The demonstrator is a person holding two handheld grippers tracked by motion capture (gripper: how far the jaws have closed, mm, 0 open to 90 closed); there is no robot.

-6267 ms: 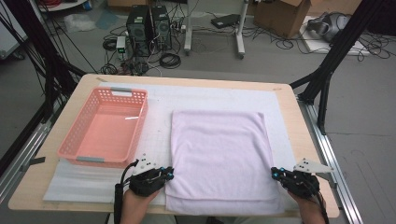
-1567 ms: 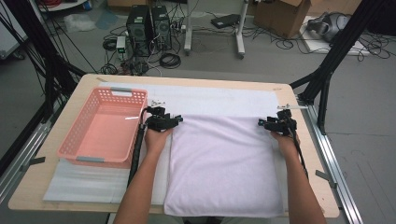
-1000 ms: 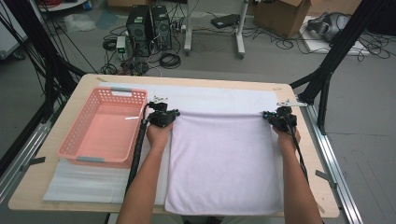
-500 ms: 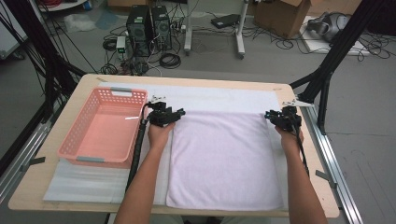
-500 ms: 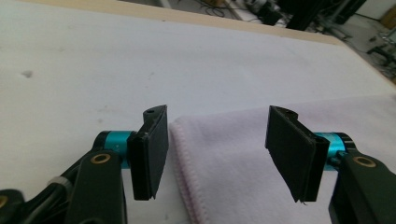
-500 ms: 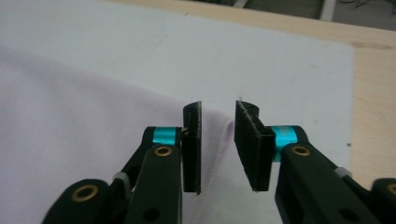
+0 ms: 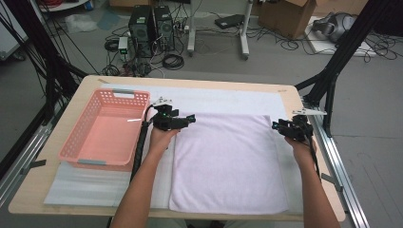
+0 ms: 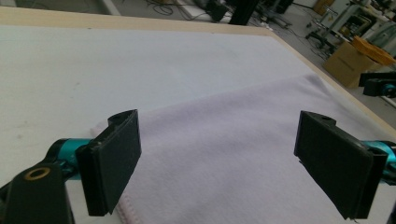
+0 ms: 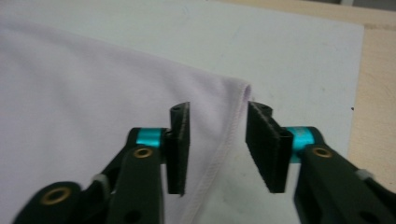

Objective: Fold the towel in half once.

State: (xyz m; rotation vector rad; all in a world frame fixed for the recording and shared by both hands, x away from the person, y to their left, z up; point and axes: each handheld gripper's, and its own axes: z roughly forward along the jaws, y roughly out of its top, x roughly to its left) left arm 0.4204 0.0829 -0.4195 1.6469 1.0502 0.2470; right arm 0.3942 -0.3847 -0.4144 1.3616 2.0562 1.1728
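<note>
While flat, towel [image 9: 93,93] corner between right claw [image 9: 217,144] jaws.

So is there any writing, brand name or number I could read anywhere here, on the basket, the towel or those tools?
No text can be read in these pictures.
Pink basket: no label or print shows.
Lilac towel: plain, no tag in sight.
Left gripper and right gripper: no readable marking.
Cardboard box on the floor: any print is too small and blurred to read.
</note>
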